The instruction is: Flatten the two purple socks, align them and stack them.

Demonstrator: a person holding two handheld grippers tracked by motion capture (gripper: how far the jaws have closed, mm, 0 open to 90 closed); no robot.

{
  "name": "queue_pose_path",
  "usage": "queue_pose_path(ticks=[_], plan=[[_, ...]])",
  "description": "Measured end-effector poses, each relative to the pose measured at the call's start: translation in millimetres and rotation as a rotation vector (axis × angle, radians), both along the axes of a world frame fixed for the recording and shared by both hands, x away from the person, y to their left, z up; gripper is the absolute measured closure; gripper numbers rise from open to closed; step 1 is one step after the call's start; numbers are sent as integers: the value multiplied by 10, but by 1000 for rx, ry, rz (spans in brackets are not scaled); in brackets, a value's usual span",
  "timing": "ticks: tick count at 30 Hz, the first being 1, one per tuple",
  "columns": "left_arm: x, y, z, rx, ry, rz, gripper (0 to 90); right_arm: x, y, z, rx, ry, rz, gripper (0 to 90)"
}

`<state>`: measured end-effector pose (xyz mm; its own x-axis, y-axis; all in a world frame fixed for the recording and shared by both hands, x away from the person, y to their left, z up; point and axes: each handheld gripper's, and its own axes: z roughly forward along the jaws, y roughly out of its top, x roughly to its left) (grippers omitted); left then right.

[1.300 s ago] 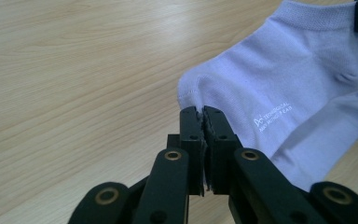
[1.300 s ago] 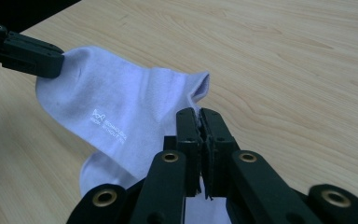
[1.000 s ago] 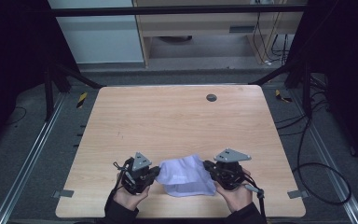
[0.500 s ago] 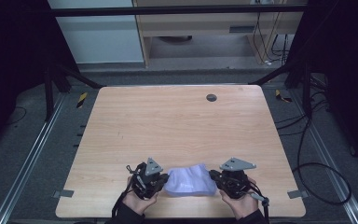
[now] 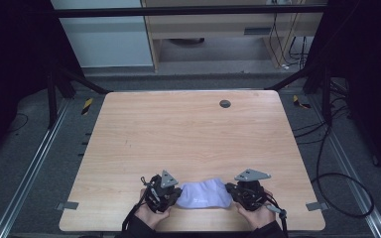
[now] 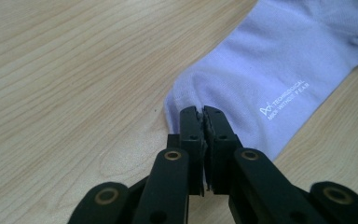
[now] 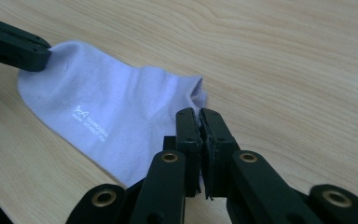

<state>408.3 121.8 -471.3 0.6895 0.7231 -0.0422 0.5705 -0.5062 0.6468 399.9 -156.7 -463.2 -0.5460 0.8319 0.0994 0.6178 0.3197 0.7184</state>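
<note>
Fingers (image 6: pixel 192 126) of the left gripper (image 5: pixel 161 191) are clamped on one end of a pale lilac sock (image 5: pixel 203 194); those of the right gripper (image 5: pixel 248 191) pinch its opposite end. Sock lies stretched flat between both grippers on the wooden worktop (image 5: pixel 188 134), near its front edge, white lettering (image 6: pixel 284 99) upward.

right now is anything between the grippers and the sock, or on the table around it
Nothing visible. The left gripper and the right gripper are each shut on an opposite end of the lavender sock. The wooden table around it is bare; a small dark round spot sits far off.
</note>
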Motion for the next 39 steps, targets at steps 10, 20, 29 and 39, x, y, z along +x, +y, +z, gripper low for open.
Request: queue_pose_path(ticks=[10,20,29,39], plan=[[13,-1,-63,19,14,2,860,87,-22,-184,-20,40,-14,863],[-16,88,127,-54,-75,29,746,64,-106,-101,14,-61,-6,756],[3,-218,-46,-2,-52,-69,838,43,52,-236,41,-8,119,897],[-3,-226,-129,28,-54,-72,810,42,43,-347,9,16,139,843]])
